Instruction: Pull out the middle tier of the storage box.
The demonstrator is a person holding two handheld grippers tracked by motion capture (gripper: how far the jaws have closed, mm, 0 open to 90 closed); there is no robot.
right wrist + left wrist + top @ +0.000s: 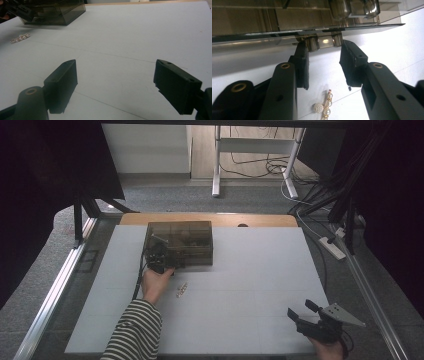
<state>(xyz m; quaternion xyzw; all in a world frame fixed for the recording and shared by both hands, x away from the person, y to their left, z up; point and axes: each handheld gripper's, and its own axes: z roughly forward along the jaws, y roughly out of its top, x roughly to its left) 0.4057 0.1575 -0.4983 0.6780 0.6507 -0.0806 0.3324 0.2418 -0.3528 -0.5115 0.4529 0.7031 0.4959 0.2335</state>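
While you keep both hands low at the table, the white mat (260,270) carries a smoky translucent jewellery box (180,242) at about ten o'clock from its centre. Your left gripper (159,261) sits at the box's near edge, its jaws partly spread on either side of a small metal knob (324,42), pads not pressing it. At five o'clock your right gripper (306,312) hovers with jaws spread wide on nothing. A pearl hair clip (182,289) lies just beside your left hand (156,284).
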